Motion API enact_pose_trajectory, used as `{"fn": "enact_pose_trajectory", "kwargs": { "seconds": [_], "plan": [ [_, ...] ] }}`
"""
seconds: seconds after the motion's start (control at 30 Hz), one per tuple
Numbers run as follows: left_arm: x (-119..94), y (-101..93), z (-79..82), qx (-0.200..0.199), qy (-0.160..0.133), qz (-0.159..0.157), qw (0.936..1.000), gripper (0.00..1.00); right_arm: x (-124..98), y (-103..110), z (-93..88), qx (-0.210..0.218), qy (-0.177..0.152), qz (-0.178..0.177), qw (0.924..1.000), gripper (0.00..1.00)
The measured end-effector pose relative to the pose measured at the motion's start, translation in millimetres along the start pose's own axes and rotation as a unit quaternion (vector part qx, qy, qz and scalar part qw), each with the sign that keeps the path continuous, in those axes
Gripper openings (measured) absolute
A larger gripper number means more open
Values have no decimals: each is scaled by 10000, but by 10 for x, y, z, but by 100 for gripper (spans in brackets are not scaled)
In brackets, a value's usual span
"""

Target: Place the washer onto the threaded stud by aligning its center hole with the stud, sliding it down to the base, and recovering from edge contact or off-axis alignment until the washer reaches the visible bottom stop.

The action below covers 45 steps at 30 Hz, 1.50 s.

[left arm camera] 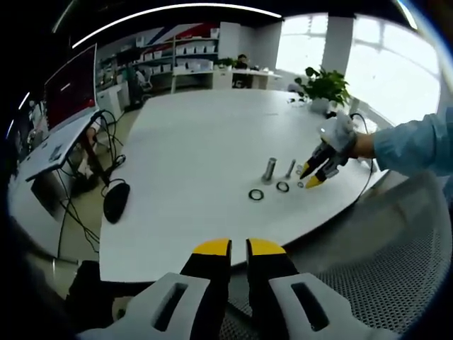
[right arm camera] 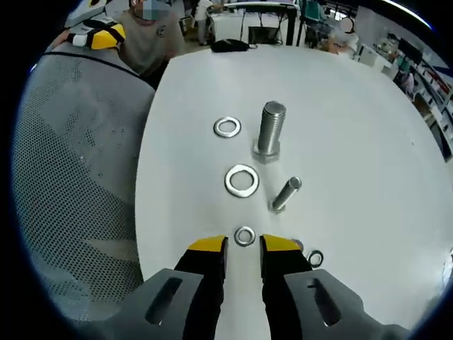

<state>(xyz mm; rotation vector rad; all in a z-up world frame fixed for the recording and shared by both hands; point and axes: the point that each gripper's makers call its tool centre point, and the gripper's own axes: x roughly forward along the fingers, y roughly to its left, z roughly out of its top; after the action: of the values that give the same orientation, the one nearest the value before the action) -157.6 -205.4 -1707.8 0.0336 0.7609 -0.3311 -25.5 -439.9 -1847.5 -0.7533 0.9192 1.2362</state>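
Two jaws of the right gripper [right arm camera: 243, 249] stand slightly parted over the white table [right arm camera: 354, 113], gripping nothing, with a small washer [right arm camera: 245, 236] just ahead between their tips. Beyond it lie a larger washer [right arm camera: 242, 180], then the upright threaded stud [right arm camera: 270, 131]. The left gripper [left arm camera: 238, 248] hangs released, well back at the table edge.
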Motion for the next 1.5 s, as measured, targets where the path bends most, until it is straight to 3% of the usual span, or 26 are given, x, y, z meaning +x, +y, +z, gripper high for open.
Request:
{"fn": "enact_pose_trajectory", "kwargs": {
  "seconds": [1.5],
  "plan": [
    [3, 7, 28, -38, -83, 3, 10000, 5, 56, -1, 0, -186, 210, -3, 9996, 16]
  ]
}}
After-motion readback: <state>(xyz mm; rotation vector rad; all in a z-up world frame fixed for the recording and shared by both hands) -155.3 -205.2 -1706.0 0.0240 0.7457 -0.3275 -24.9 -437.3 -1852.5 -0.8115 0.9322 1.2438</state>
